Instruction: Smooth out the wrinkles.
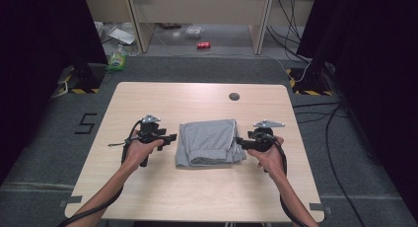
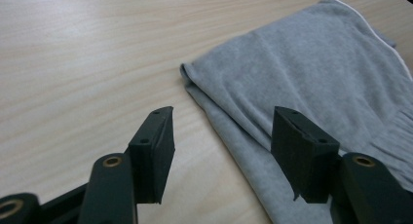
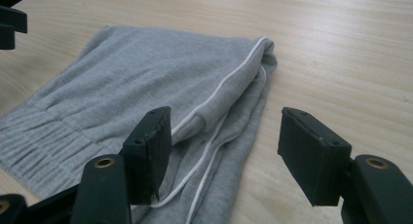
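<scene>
A folded grey garment with a white stripe along one side lies in the middle of the wooden table. My left gripper hovers just off its left edge, jaws apart with nothing between them. In the left gripper view the grey garment spreads ahead and to the right, with the left gripper over its folded edge. My right gripper sits at the garment's right edge, open. In the right gripper view the grey garment and its white stripe lie below the right gripper, untouched by the pads.
A round cable hole sits near the table's far edge. Bare tabletop surrounds the garment on all sides. Beyond the table the floor holds cables, a red can, black stand bases and some litter.
</scene>
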Action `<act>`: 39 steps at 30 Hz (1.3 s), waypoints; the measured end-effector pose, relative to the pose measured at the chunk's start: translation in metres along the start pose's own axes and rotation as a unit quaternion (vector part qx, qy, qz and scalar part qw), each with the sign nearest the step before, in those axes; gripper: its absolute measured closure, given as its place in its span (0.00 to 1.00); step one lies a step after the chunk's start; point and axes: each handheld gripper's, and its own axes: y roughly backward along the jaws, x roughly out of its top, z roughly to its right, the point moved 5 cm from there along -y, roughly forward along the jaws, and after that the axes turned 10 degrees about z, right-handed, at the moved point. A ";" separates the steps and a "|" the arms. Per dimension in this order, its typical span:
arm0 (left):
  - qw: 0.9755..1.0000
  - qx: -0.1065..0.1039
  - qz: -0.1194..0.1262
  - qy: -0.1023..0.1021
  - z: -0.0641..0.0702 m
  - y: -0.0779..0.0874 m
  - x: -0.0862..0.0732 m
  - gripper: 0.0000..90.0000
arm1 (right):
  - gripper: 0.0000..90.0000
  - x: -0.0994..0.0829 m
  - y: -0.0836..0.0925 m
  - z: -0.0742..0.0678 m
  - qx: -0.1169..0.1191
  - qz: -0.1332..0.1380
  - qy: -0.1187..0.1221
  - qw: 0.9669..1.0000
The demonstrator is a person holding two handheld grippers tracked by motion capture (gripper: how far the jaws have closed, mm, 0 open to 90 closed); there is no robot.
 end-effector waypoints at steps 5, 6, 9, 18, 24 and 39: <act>1.000 -0.021 -0.001 -0.008 0.013 0.012 -0.015 0.43 | 0.41 -0.006 0.004 -0.010 0.005 -0.006 0.009 1.000; 1.000 -0.023 -0.002 -0.008 0.015 0.015 -0.018 0.42 | 0.41 -0.008 0.005 -0.012 0.006 -0.006 0.013 1.000; 1.000 -0.028 -0.005 -0.010 0.019 0.024 -0.027 0.40 | 0.41 -0.013 0.010 -0.016 0.011 -0.010 0.018 1.000; 0.999 -0.034 -0.015 -0.033 0.030 0.057 -0.053 0.32 | 0.39 -0.033 0.030 -0.019 0.008 -0.015 0.027 0.999; 0.998 -0.029 -0.026 -0.044 0.033 0.073 -0.074 0.28 | 0.38 -0.047 0.042 -0.022 0.005 -0.020 0.032 0.999; 0.996 -0.006 -0.045 -0.076 0.037 0.099 -0.113 0.19 | 0.35 -0.081 0.069 -0.039 0.009 -0.045 0.044 0.998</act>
